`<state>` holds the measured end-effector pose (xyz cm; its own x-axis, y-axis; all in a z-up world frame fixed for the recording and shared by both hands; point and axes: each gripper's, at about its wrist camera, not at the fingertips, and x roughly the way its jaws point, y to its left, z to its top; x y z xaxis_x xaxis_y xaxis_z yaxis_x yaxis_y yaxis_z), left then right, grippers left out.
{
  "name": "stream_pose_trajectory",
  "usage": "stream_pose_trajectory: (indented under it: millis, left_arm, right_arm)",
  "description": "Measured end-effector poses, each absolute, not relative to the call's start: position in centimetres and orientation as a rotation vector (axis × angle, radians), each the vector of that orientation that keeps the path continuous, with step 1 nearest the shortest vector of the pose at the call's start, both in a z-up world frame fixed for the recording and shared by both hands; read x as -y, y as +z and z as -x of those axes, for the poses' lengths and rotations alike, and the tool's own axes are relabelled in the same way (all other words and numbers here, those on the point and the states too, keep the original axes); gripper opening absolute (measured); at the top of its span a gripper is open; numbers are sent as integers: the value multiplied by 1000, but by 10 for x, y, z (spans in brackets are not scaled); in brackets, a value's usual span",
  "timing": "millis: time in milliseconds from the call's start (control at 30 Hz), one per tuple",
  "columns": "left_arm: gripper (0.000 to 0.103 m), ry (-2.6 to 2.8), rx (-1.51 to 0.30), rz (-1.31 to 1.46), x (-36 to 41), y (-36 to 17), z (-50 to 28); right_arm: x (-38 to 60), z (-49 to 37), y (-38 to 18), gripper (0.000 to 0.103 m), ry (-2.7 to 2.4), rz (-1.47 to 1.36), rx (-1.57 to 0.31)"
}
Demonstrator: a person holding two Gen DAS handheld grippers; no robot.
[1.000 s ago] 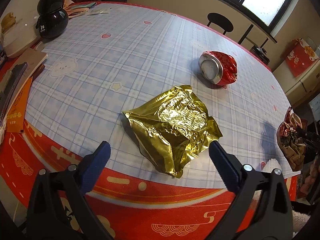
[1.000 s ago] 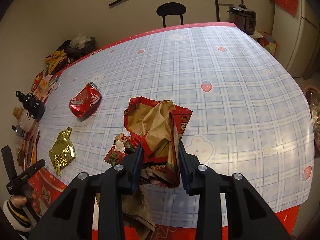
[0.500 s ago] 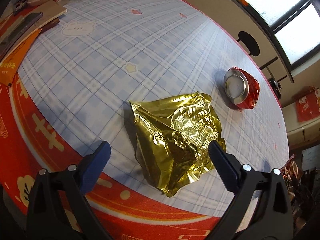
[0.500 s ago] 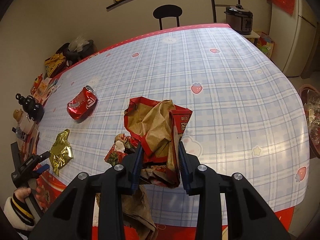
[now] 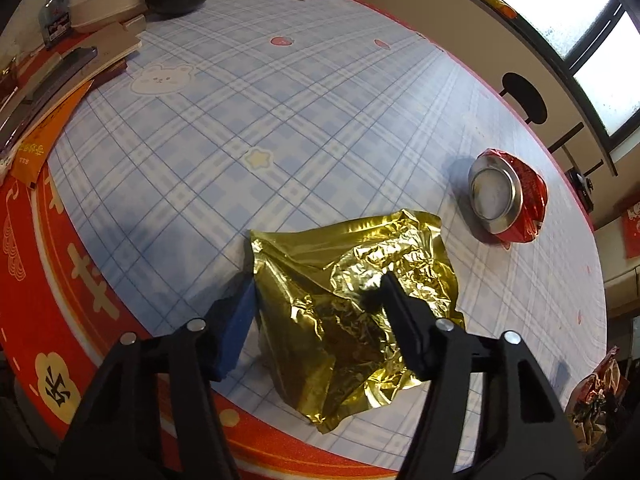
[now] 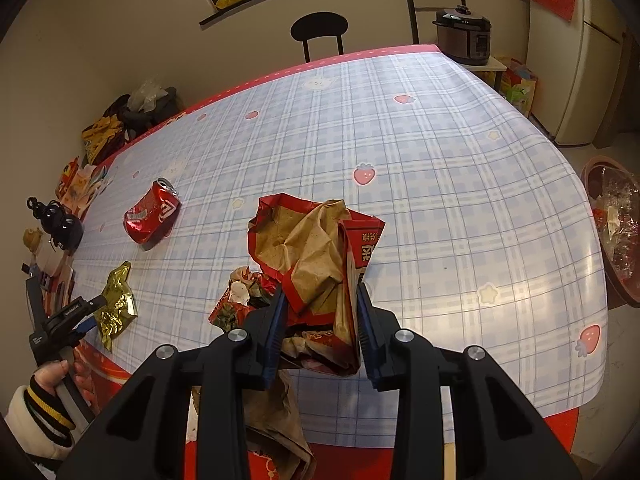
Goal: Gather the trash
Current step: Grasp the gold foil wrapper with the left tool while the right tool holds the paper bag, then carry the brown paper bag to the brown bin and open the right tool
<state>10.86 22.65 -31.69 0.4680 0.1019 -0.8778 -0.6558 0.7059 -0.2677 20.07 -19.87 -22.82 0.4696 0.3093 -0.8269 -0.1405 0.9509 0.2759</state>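
My left gripper [image 5: 316,300] closing on crumpled gold foil wrapper [image 5: 352,300]; pads not biting yet, slick foil may slip/tear. Right gripper [image 6: 320,320] clamped on red-brown paper trash wad [image 6: 316,256]; loose bits could drop.

The left wrist view looks steeply down, close over the crumpled gold foil wrapper [image 5: 352,300]. The right wrist view looks down from seemingly farther off; both share the crushed red can [image 6: 152,212].

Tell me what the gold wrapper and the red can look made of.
Gold wrapper: probably metallised foil film, shiny, with sharp crinkles and mirror-like glints.
Red can: likely thin aluminium, with a bare silvery end, a glossy printed body and crushed sides.
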Motion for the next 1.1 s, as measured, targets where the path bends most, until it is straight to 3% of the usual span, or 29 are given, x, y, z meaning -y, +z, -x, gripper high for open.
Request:
stream_pose_trajectory:
  millis: [100,267,300,333,800,1100]
  left_arm:
    - [36,491,-959,659,-228,-312,-107]
    - [27,435,-928,616,-221,-294,-106]
    - [7,423,-922,613,-219,-291,-105]
    - [4,416,-924,605,-217,-289,-105]
    - [4,309,-860,630,-194,-262,-77]
    - [4,201,-758,563,-169,-209,-84]
  right_arm:
    - [201,-200,-227,33,274,-186,-1043]
    - [202,-202,-224,33,278,-194,-1032]
    - [201,-203,-222,33,281,-194,-1029]
    - [201,-204,-221,33,286,-193,-1025]
    - [204,-206,-210,33,322,-203,-994]
    - [217,-202,-200,33,322,-230,-960]
